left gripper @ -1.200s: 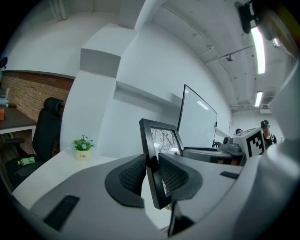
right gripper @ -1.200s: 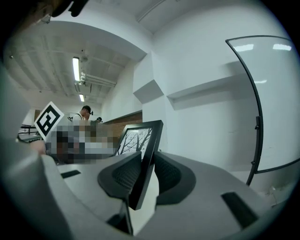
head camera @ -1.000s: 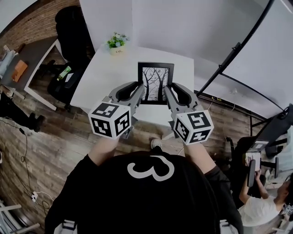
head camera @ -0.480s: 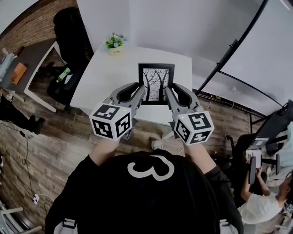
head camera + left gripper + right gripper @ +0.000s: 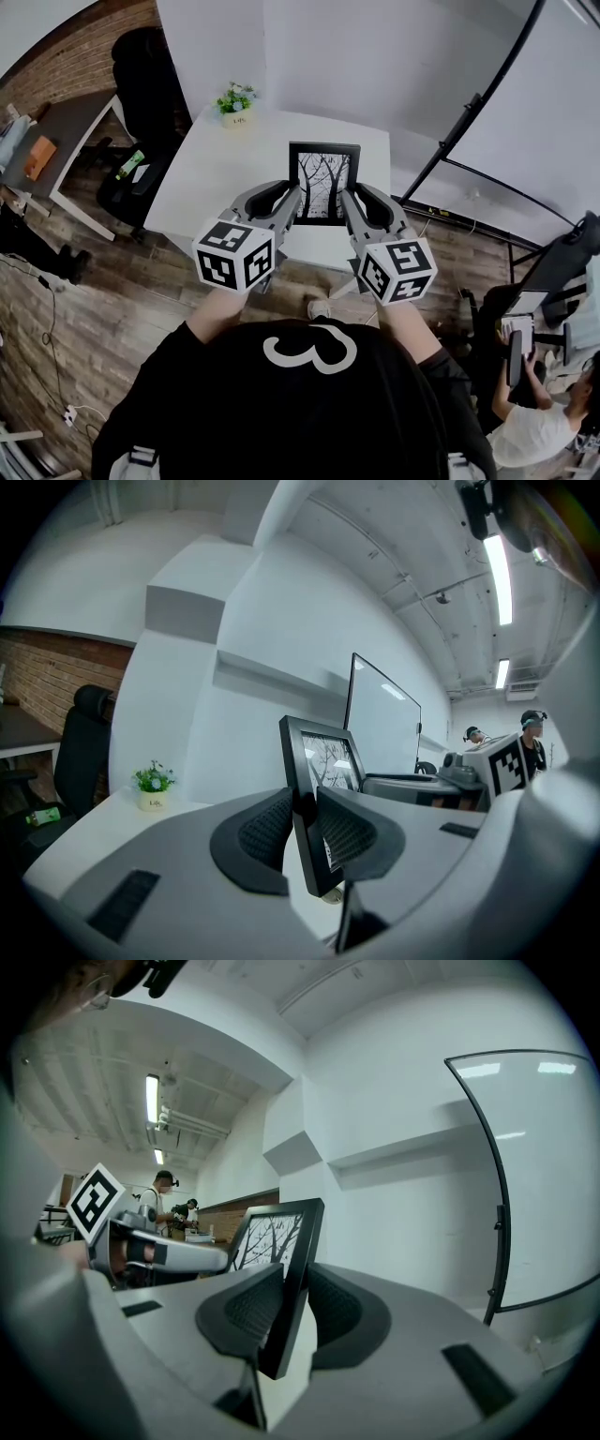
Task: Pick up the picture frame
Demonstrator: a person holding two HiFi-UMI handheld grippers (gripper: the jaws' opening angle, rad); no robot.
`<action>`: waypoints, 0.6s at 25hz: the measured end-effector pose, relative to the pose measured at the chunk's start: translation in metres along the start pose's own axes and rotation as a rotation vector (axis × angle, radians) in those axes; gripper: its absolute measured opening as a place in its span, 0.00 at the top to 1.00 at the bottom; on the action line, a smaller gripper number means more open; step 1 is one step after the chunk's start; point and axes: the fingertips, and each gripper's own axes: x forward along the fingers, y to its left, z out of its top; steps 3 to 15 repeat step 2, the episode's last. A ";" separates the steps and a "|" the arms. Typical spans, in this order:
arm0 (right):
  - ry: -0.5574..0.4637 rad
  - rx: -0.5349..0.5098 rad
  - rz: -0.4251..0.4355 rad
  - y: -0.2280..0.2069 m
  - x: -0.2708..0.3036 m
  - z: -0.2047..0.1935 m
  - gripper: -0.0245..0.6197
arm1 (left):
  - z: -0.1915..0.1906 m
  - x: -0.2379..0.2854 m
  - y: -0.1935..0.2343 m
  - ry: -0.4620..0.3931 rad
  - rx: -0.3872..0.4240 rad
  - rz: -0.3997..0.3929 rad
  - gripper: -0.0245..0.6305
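Note:
A black picture frame (image 5: 324,180) with a bare-tree print is held upright above the white table (image 5: 225,164). My left gripper (image 5: 292,201) is shut on its left edge, and in the left gripper view the frame (image 5: 314,789) stands pinched between the ribbed pads (image 5: 265,828). My right gripper (image 5: 349,202) is shut on its right edge; the frame (image 5: 281,1269) sits between the pads (image 5: 251,1305) in the right gripper view. Both grippers point away from me, roughly level.
A small potted plant (image 5: 235,98) stands at the table's far left corner. A black office chair (image 5: 141,66) and a grey desk (image 5: 56,122) are to the left. A dark curved stand (image 5: 469,112) rises on the right. A person (image 5: 534,422) sits at the lower right.
The frame and both grippers have shifted slightly toward the right and a little farther from me; the grip on both edges is unchanged.

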 end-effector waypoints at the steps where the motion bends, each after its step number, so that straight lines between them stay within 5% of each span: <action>1: 0.000 0.001 -0.001 0.000 0.000 0.000 0.81 | 0.000 0.000 0.000 0.000 0.001 -0.001 0.82; 15: 0.000 0.002 -0.001 0.000 0.000 0.000 0.81 | 0.000 0.000 0.000 0.000 0.002 -0.002 0.82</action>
